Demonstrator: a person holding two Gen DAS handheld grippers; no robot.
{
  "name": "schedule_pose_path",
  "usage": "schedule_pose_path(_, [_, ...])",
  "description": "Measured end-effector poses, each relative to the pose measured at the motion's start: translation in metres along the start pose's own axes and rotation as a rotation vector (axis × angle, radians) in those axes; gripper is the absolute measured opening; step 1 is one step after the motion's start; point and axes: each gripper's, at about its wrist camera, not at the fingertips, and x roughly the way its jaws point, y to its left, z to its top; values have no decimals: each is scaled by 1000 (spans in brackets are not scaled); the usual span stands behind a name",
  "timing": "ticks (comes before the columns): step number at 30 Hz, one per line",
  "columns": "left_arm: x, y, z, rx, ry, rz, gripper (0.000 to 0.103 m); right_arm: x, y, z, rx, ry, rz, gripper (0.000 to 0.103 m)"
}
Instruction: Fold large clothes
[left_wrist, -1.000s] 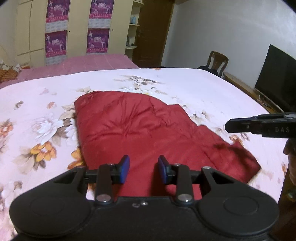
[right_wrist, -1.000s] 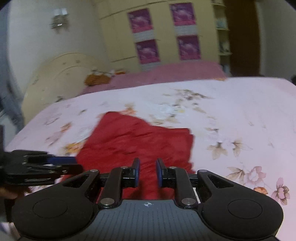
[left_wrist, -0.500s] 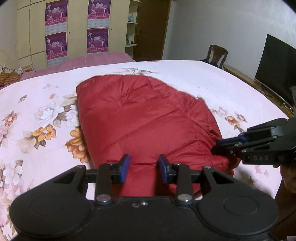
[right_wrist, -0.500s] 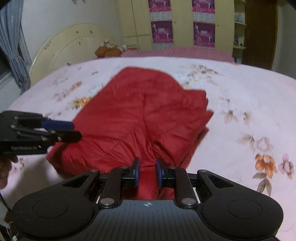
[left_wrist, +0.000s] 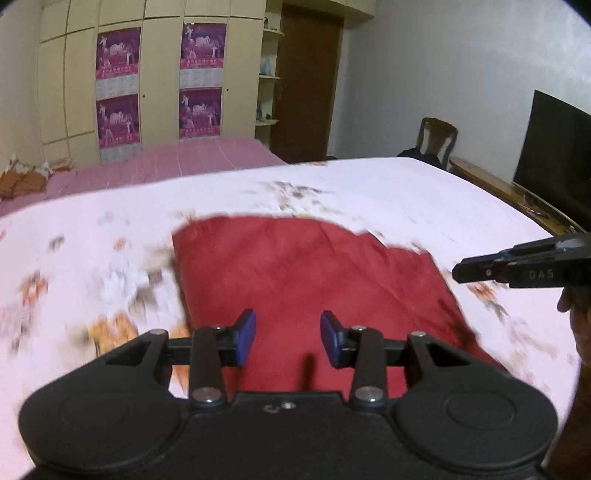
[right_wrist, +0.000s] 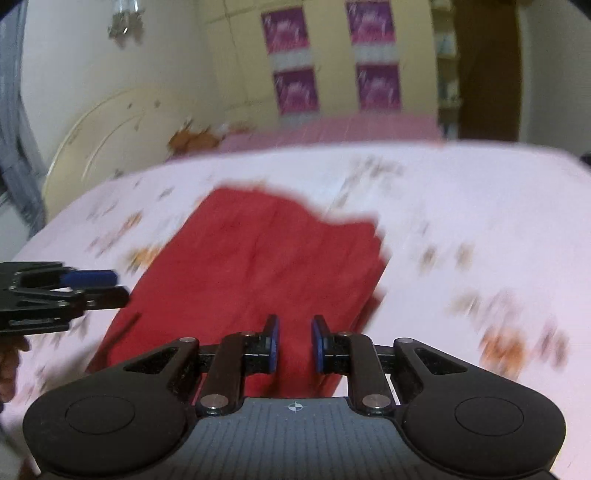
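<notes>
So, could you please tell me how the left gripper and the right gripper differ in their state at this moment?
The left gripper has its blue-padded jaws set wider apart and opening; the right gripper has its jaws closer together, with a narrow gap. In the other hand's camera, the left gripper's blue pad shows clearly, while the right gripper looks mostly black. Both hover over the red quilted garment on the floral bedsheet, with nothing between their jaws.

Both grippers pull back from the red garment versus half a second ago: it sits smaller and farther in both views, now motion-blurred. Left gripper jaws are opening, gap wider than before, nothing between them. Right gripper is higher, off the garment's right edge.
</notes>
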Motion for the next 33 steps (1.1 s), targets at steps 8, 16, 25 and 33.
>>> schedule_pose_path(8, [93, 20, 26, -25, 88, 4, 37, 92, -25, 34, 6, 75, -34, 18])
schedule_pose_path(16, [97, 24, 22, -30, 94, 24, 37, 112, -40, 12, 10, 142, -34, 18])
schedule_pose_path(25, [146, 37, 60, -6, 113, 15, 41, 139, -28, 65, -21, 97, -22, 18])
schedule_pose_path(33, [171, 51, 50, -81, 202, -15, 42, 176, -41, 39, 22, 220, -39, 18])
